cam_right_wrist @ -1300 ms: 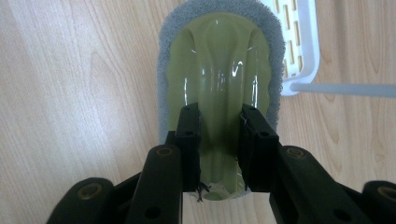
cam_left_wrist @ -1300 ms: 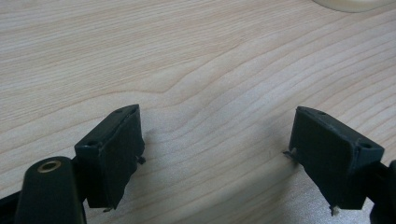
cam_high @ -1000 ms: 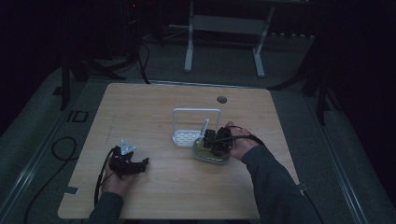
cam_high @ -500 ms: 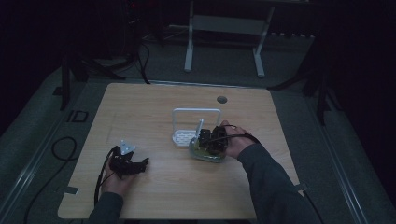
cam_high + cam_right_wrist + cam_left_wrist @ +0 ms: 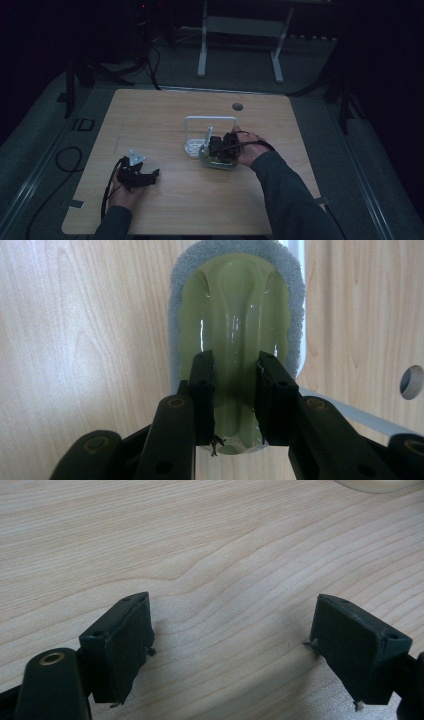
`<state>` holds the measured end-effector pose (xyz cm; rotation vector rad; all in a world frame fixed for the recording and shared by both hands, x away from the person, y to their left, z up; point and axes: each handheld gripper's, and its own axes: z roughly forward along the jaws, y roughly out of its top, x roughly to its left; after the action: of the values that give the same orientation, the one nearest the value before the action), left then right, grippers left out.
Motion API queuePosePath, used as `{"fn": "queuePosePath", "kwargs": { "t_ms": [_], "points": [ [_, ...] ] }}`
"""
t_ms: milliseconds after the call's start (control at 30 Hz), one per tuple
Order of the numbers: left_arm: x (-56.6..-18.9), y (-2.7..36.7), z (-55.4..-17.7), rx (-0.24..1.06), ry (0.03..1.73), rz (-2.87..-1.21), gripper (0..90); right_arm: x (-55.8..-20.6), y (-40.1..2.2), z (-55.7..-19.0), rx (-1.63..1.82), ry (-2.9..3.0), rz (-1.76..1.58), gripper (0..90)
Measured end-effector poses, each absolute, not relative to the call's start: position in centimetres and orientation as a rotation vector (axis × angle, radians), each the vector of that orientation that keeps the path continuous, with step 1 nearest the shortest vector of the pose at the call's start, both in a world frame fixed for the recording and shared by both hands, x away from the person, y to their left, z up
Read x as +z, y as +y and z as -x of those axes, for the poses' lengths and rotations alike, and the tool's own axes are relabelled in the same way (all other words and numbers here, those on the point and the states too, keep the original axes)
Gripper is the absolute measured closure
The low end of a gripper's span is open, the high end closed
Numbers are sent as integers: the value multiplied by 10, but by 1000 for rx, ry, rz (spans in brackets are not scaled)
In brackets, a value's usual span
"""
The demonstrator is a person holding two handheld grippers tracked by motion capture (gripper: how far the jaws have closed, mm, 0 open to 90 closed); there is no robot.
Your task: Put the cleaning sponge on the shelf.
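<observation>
A pale green scrubber (image 5: 235, 305) with a grey pad round its rim lies on the wooden table (image 5: 200, 200) beside a white wire stand (image 5: 210, 119). My right gripper (image 5: 235, 365) points down on it, and its two black jaws press on either side of the raised ridge along the scrubber's back. From above, the scrubber (image 5: 217, 162) sits under that gripper (image 5: 214, 147) near the table's middle. My left gripper (image 5: 150, 176) rests at the front left, held by a hand. Its jaws (image 5: 232, 625) stand wide apart over bare wood, with nothing between them.
The stand's white base (image 5: 192, 147) and upright frame sit just left of and behind the scrubber; a white bar (image 5: 350, 412) of it runs beside the right gripper. A round cable hole (image 5: 237, 106) lies behind. A pale rounded edge (image 5: 375, 484) shows far ahead of the left gripper.
My right gripper, with the scrubber, has shifted a little to the left toward the white stand. The left gripper has stayed where it was.
</observation>
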<state>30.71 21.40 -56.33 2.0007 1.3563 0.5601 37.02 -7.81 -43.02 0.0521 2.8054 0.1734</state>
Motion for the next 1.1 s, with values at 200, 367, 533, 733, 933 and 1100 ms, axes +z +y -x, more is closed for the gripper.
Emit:
{"fn": "queuePosePath", "kwargs": {
  "t_ms": [200,367,533,733,933,1100],
  "points": [
    [-563,214,-307,561,1356,-2000,173,-433,-76,-370,171,2792,-34,719],
    [-563,214,-307,562,1356,-2000,173,-435,-73,-370,159,2774,-6,719],
    [-563,214,-307,561,1356,-2001,173,-436,-70,-371,141,2772,7,719],
    [-563,214,-307,560,1356,-2002,173,-434,-63,-372,129,2758,28,718],
    [-563,214,-307,560,1356,-2001,172,-435,-56,-372,100,2737,48,719],
    [-563,214,-307,561,1355,-2001,172,-437,-51,-373,99,2728,57,719]
  ]
}}
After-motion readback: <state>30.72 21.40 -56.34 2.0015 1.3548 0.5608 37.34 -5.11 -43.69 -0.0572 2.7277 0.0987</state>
